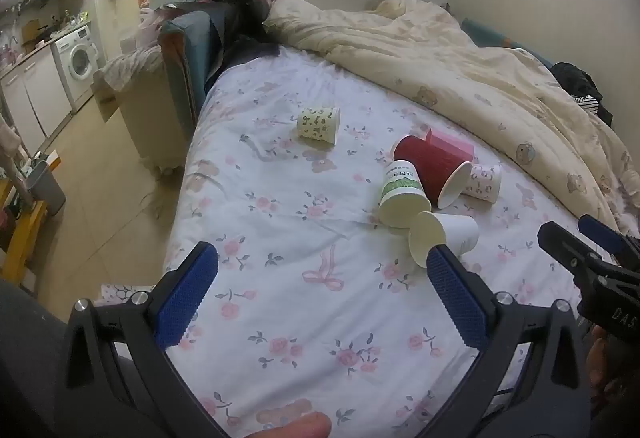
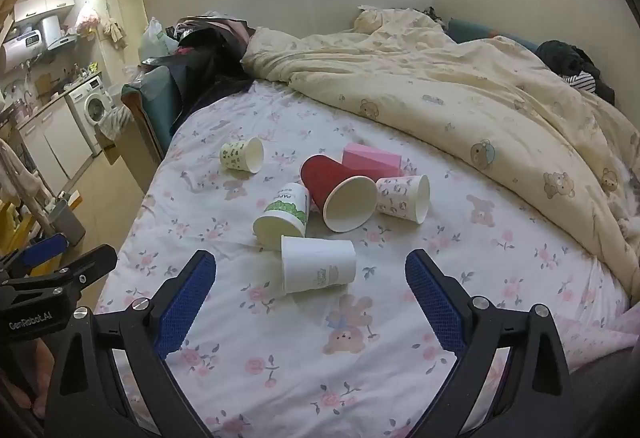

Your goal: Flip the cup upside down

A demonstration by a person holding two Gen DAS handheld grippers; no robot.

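Several paper cups lie on their sides on the floral bed sheet (image 2: pixel 280 350). A plain white cup (image 2: pixel 318 264) (image 1: pixel 446 236) is nearest. Behind it lie a green-printed cup (image 2: pixel 282 215) (image 1: pixel 402 193), a large red cup (image 2: pixel 340 191) (image 1: pixel 436 163) and a pink-patterned cup (image 2: pixel 402 197) (image 1: pixel 484 179). A yellow-green patterned cup (image 2: pixel 242 155) (image 1: pixel 319 123) lies apart to the left. My right gripper (image 2: pixel 310 278) is open, just short of the white cup. My left gripper (image 1: pixel 322 274) is open and empty over the sheet, left of the cups.
A pink box (image 2: pixel 372 159) sits behind the red cup. A cream bear-print duvet (image 2: pixel 460 93) is bunched along the far and right side of the bed. The bed's left edge drops to the floor (image 1: pixel 100 189), with a washing machine (image 1: pixel 80 59) beyond.
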